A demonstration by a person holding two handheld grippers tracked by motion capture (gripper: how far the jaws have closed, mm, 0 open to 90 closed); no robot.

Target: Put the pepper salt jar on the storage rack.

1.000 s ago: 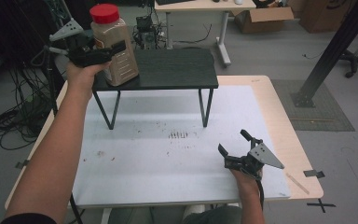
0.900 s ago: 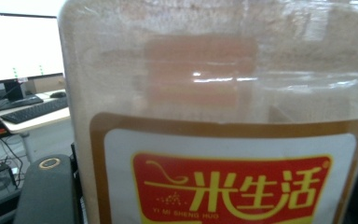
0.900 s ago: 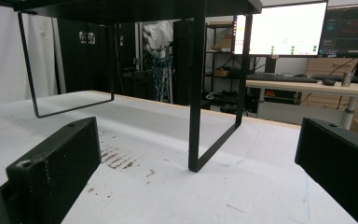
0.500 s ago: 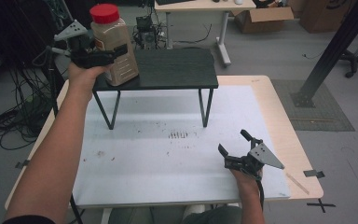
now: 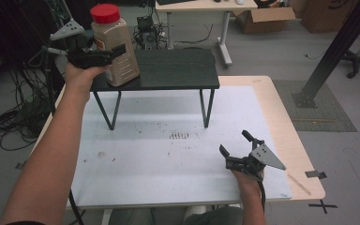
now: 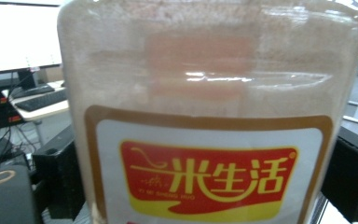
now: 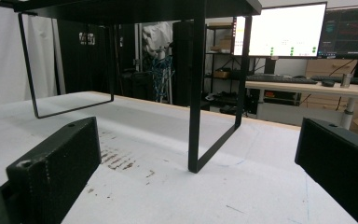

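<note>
Black shelf [image 5: 178, 70], jar [image 5: 115, 44] hiding left hand-held gripper [image 5: 104, 54] jaws

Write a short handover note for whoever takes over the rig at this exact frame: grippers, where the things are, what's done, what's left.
Left gripper: clamped on the red-capped jar, jaws on either side of its body.
Right gripper: open, holding nothing, resting low on the white table near its right front corner.
Jar: upright at the left end of the black shelf; its base looks to be on the shelf top, though contact is not certain. It appears filled with a brownish powder.
Done: jar brought to the shelf.
Left: probably confirm it sits flat, open the left gripper and draw it back.
</note>
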